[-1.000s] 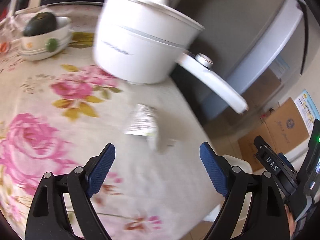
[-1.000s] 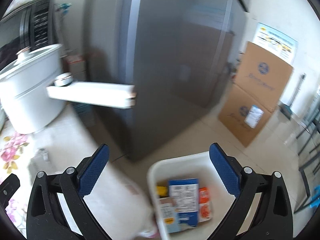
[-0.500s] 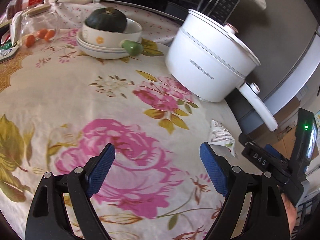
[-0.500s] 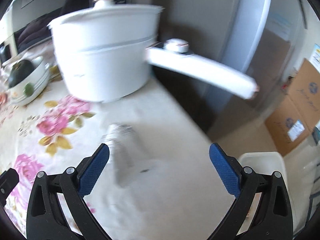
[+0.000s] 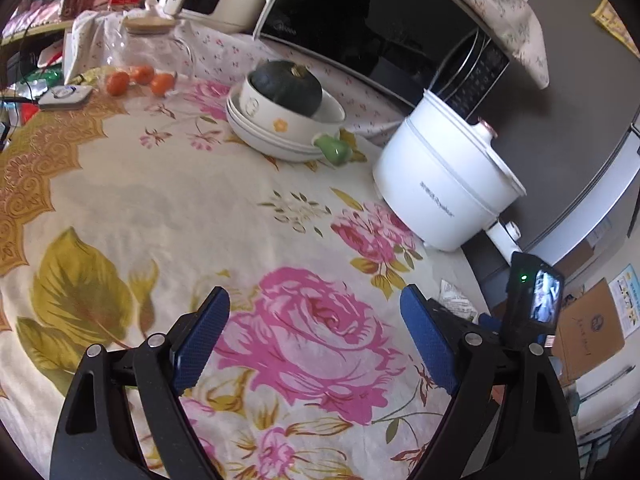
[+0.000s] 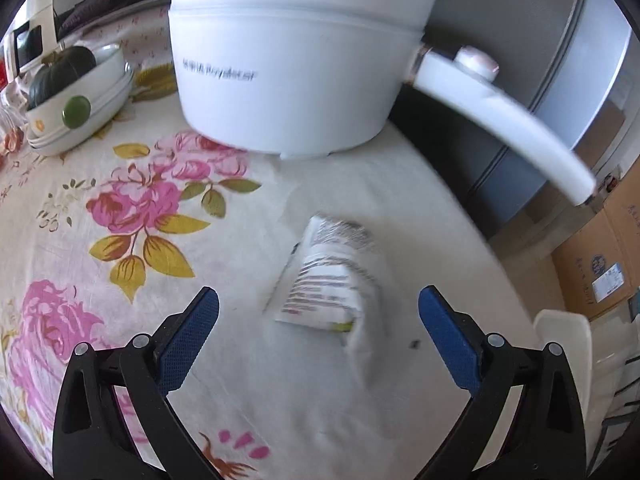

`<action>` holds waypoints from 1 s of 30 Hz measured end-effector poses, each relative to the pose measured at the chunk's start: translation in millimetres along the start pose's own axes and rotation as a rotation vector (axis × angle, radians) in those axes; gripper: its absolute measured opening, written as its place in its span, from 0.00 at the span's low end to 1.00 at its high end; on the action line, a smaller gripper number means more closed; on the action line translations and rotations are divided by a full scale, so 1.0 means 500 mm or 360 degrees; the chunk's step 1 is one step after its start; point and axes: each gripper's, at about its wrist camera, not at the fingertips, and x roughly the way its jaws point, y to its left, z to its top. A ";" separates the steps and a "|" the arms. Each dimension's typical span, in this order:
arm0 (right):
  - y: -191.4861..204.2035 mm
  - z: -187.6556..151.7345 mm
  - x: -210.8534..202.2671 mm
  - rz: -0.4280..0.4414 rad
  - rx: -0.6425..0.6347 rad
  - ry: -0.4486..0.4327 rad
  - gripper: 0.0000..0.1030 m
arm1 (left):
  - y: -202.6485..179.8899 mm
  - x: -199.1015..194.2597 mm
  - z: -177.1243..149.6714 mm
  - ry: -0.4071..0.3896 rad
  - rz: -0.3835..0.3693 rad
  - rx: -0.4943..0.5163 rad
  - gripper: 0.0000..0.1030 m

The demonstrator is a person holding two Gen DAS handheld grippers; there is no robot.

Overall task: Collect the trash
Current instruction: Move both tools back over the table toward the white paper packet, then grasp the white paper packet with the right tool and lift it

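A crumpled white wrapper [image 6: 334, 276] with printed text lies on the floral tablecloth near the table's right edge, just ahead of my right gripper [image 6: 318, 330], which is open and empty above the cloth. In the left wrist view the same wrapper [image 5: 456, 300] shows small beside my right gripper's body. My left gripper [image 5: 314, 338] is open and empty over a large pink rose on the cloth. A white bin's rim [image 6: 568, 332] shows below the table edge at right.
A white electric pot [image 6: 296, 60] with a long handle [image 6: 504, 120] stands just behind the wrapper. Stacked bowls holding a dark green squash [image 5: 286, 88] sit further back, with tomatoes [image 5: 138, 78], a microwave [image 5: 376, 36] and cardboard boxes [image 6: 600, 256] on the floor.
My right gripper has swung from the bin and fridge side onto the table and closed in on the wrapper. My left gripper has drawn back and turned left, away from the wrapper.
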 end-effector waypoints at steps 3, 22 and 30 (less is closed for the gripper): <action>0.015 0.004 0.007 0.0045 -0.0002 0.0011 0.88 | 0.004 -0.009 0.001 -0.0040 0.0055 0.0044 0.84; 0.007 0.004 -0.033 0.0533 0.0142 -0.0044 0.12 | 0.030 0.031 -0.015 0.0055 0.0092 0.0047 0.84; -0.045 0.000 -0.086 0.0705 0.0241 -0.0115 0.12 | 0.015 0.032 -0.018 0.0056 0.0060 0.0077 0.83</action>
